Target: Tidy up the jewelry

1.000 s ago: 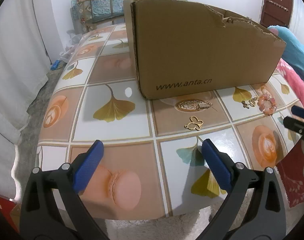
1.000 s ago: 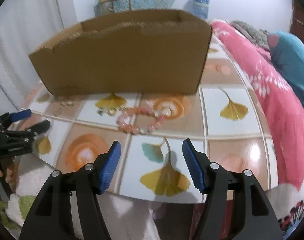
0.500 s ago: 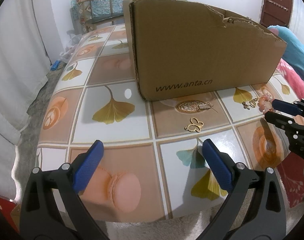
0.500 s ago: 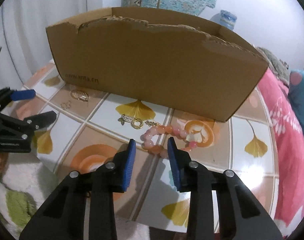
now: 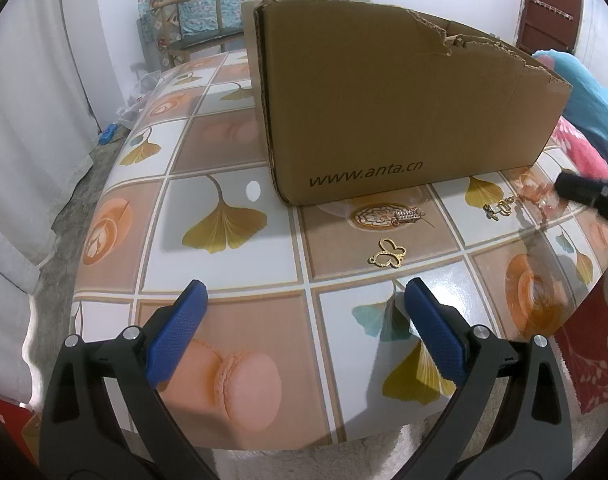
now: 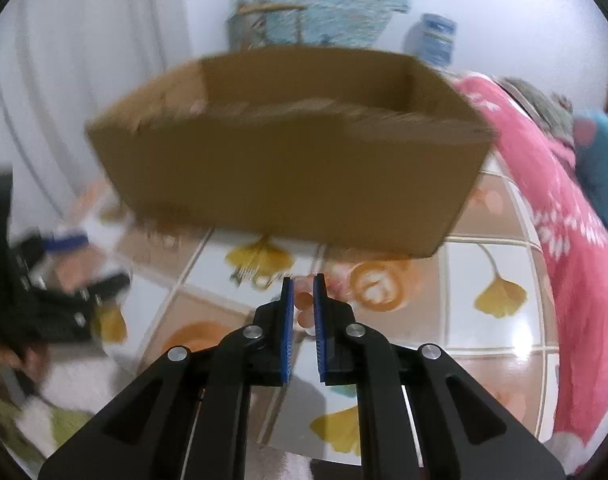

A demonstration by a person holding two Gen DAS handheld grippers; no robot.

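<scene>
My right gripper [image 6: 303,298] has just closed its jaws on the pink bead bracelet [image 6: 304,300] before the cardboard box [image 6: 288,168], pinching one bead of this light, limp, slippery strand.

Both grippers are the same build: the left gripper [image 5: 304,320] and right gripper [image 6: 303,300] have matte black angular arms with triangular cutouts, silver round screw heads at the pivots, and bright blue textured pads [image 5: 176,340] lining the fingers.
</scene>
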